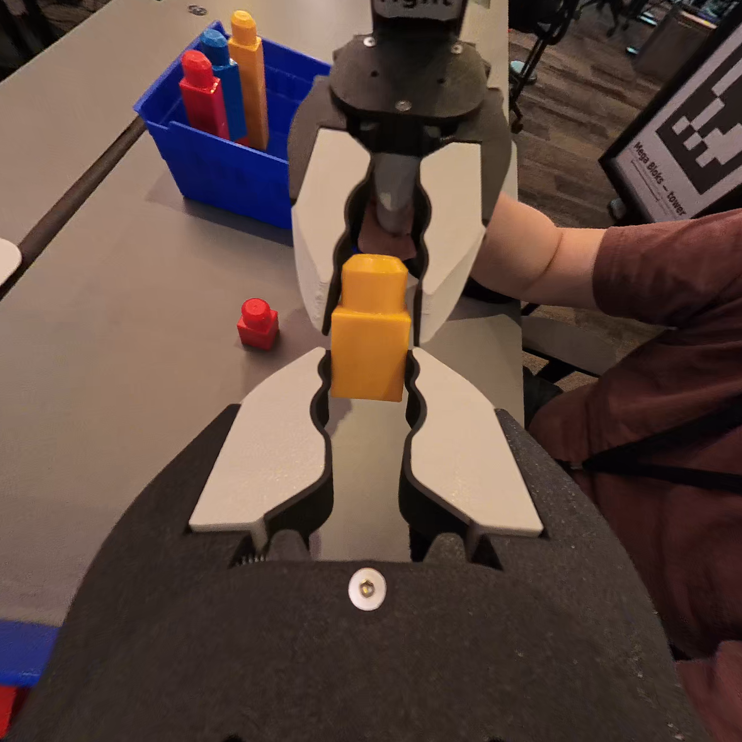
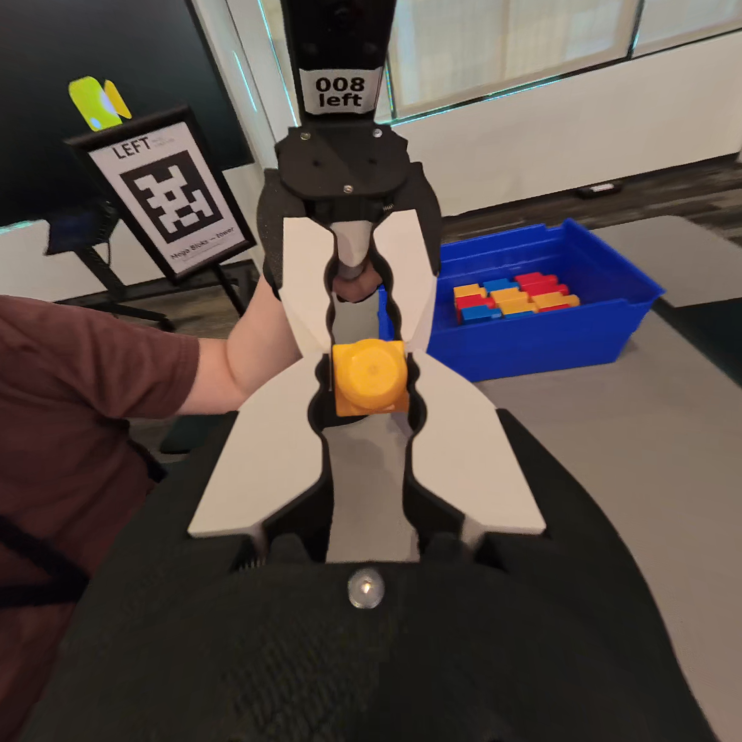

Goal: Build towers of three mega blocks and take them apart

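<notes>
Both tools meet nose to nose over the middle of the grey counter (image 1: 100, 401), each clenched on the same yellow block (image 1: 367, 353); the left tool (image 1: 366, 369) pinches its square body, the right tool (image 2: 371, 381) grips nearer the stud end, and the block hangs clear of the surface. A lone red block (image 1: 257, 324) stands just left of them, with open counter around it. Farther off, a blue bin (image 1: 225, 160) holds three upright towers, red, blue and yellow. On the other side a second bin (image 2: 562, 321) holds loose blocks lying flat. The counter's edge runs close on the person's side, where a sleeve (image 1: 662, 321) crosses it; a seam (image 1: 80, 180) cuts the top beyond.
</notes>
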